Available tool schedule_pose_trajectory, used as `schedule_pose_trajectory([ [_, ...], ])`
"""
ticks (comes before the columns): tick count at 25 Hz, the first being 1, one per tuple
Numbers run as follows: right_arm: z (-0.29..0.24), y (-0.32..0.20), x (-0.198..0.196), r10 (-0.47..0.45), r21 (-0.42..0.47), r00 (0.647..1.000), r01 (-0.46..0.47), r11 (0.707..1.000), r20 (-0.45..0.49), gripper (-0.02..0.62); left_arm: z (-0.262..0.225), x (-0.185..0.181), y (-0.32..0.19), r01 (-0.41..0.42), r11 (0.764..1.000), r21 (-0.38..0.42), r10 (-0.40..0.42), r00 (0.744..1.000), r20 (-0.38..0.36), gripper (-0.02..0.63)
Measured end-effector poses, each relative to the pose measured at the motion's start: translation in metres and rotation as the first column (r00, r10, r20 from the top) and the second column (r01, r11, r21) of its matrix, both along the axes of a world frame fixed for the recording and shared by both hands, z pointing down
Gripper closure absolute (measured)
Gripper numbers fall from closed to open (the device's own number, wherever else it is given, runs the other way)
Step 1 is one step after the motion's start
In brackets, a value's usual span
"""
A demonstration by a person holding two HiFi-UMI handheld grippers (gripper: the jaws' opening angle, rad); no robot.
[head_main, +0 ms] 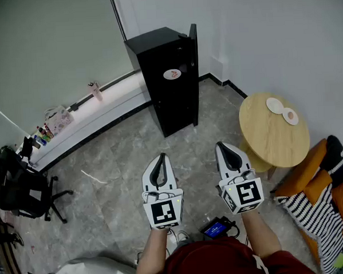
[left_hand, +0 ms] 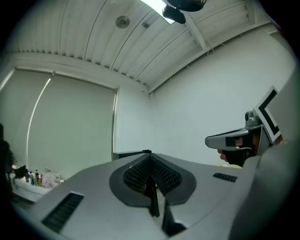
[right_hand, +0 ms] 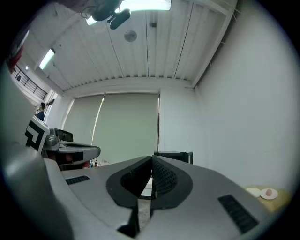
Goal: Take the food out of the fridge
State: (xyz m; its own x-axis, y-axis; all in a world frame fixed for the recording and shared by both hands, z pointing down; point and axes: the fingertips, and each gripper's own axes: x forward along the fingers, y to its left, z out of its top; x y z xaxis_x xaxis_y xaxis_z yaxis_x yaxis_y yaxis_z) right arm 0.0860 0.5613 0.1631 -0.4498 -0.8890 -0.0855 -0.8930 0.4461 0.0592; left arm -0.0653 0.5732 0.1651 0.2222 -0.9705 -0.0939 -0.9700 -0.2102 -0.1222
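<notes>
A tall black fridge [head_main: 168, 76] stands against the far wall, its door [head_main: 194, 58] a little ajar on the right side. Nothing of its inside shows. I hold both grippers side by side over the floor, well short of the fridge. My left gripper [head_main: 159, 159] is shut with nothing in it, and so is my right gripper [head_main: 224, 145]. In the left gripper view the jaws [left_hand: 150, 157] meet at the tip, with the fridge top [left_hand: 129, 153] just beyond. In the right gripper view the jaws [right_hand: 151, 160] are closed and the fridge [right_hand: 174, 156] lies ahead.
A round wooden table [head_main: 269, 137] with two small plates [head_main: 282, 110] stands to the right. An orange and striped seat [head_main: 320, 191] is at the far right. An office chair [head_main: 22, 193] and a ledge with bottles [head_main: 50, 128] are on the left.
</notes>
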Motion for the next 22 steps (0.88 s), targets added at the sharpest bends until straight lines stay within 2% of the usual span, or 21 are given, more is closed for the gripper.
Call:
schedule_pose_trajectory([
  [2,-0.003,0.002,0.0,0.008,-0.004,1.0,-0.008,1.0,0.007,0.572,-0.007,0.0,0.001,0.002,0.999,0.04,0.0,0.998,-0.056,0.592],
  [4,-0.005,0.004,-0.001,0.011,-0.004,1.0,-0.011,1.0,0.009,0.572,-0.011,0.0,0.003,0.004,0.998,0.057,0.001,0.997,-0.078,0.593],
  [13,-0.003,0.008,0.006,0.006,-0.006,1.0,-0.006,1.0,0.01,0.573,-0.005,0.007,0.009,0.002,1.0,0.01,-0.002,1.0,0.0,0.594],
  [16,-0.002,0.008,0.012,0.002,-0.006,1.0,-0.002,1.0,0.01,0.572,-0.005,0.013,0.009,0.006,1.0,0.016,-0.006,1.0,-0.011,0.594],
  [20,0.0,0.004,0.026,-0.001,-0.019,1.0,0.001,1.0,0.024,0.572,-0.012,0.026,0.007,0.021,0.998,0.066,-0.016,0.997,-0.076,0.593],
  [22,0.002,0.002,0.035,-0.004,-0.022,1.0,0.005,1.0,0.027,0.572,-0.009,0.035,0.008,0.021,0.998,0.053,-0.018,0.998,-0.056,0.592],
])
